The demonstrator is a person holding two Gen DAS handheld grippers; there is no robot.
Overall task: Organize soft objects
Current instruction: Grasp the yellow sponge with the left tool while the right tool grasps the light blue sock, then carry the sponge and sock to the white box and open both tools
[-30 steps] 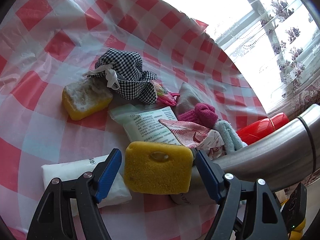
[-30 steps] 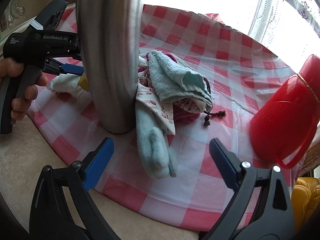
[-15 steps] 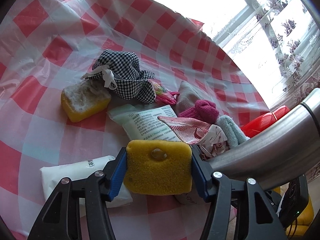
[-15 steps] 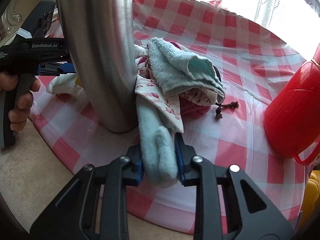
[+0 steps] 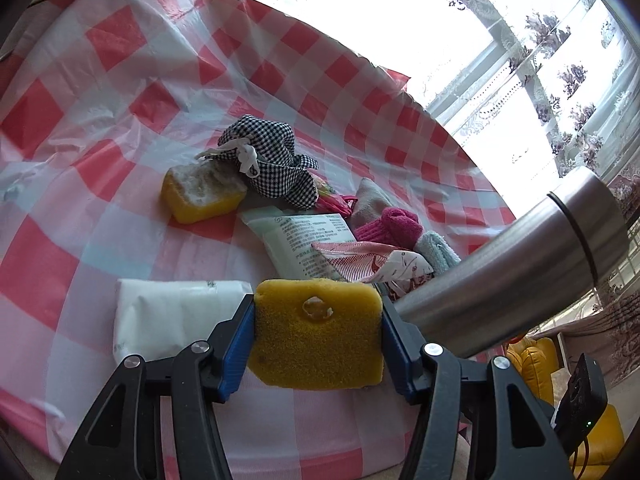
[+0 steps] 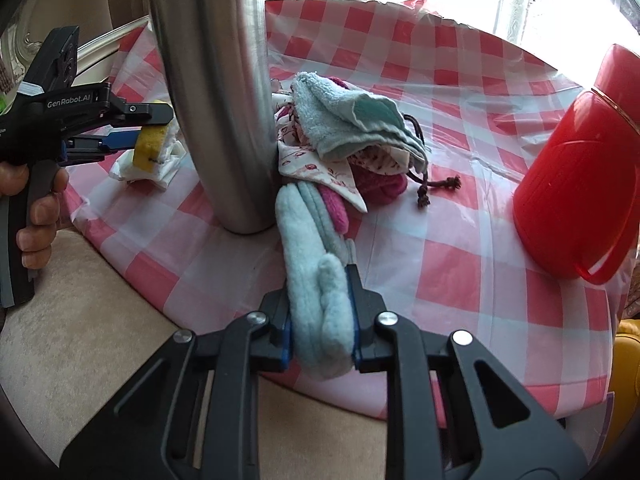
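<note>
we've got the left gripper [image 5: 316, 344] clamping the yellow sponge [image 5: 316, 338], the right gripper [image 6: 320, 320] still closing, pinching the pale blue sock [image 6: 316, 292] at the tabletop's [image 6: 460, 280] near edge.

Two close, downward-tilted wrist views, sharing the steel flask [image 5: 516, 280] and checked tablecloth [image 6: 460, 240].

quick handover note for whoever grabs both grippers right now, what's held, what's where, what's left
Left gripper: jaws shut on the yellow sponge, beside the steel flask.
Right gripper: jaws closing, pads pressing the light blue sock at the table's near edge.
Still loose on the checked cloth: second sponge, gingham pouch, tissue pack, towel pile.
Nothing visibly sorted; all left.
</note>
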